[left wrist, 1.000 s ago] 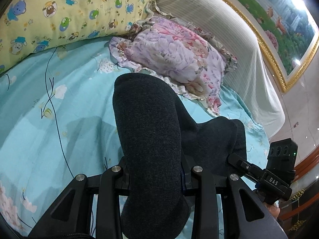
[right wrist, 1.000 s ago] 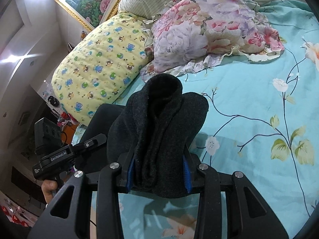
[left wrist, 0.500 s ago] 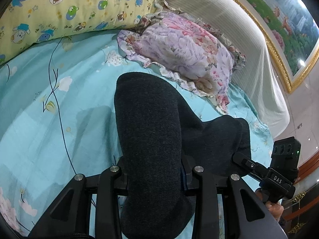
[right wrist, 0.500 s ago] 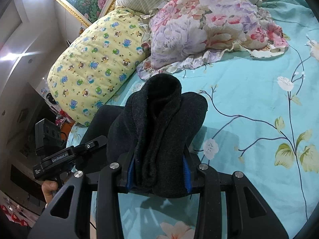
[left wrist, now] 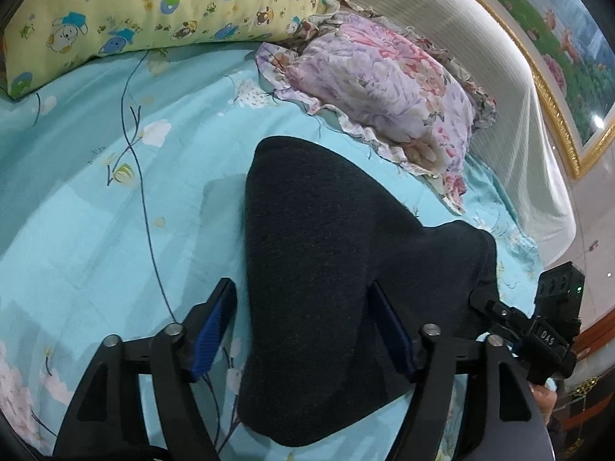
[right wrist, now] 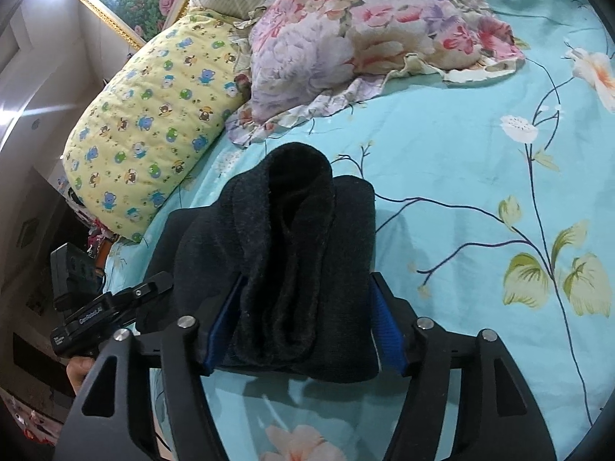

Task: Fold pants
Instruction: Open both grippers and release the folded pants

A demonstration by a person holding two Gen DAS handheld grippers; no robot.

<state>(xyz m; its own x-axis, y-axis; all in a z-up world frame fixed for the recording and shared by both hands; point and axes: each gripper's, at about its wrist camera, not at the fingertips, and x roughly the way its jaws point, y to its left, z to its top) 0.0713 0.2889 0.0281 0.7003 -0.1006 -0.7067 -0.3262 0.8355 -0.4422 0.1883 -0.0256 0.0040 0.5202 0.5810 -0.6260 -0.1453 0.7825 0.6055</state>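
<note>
The dark grey knit pants lie in a folded bundle on the turquoise floral bed sheet. My left gripper is open, its blue-padded fingers spread on either side of the fabric with a gap at the left pad. In the right wrist view the pants bunch between the blue pads of my right gripper, whose jaws have spread but still touch the cloth. Each gripper shows in the other's view: the right one, the left one.
A yellow cartoon-print pillow and a purple floral pillow lie at the head of the bed. A padded headboard and a gold-framed picture stand behind. The bed edge runs near the right gripper.
Both grippers have opened: the left jaws spread wide off the pants, the right jaws widened a little. The pants have flattened and spread out on the bed.
</note>
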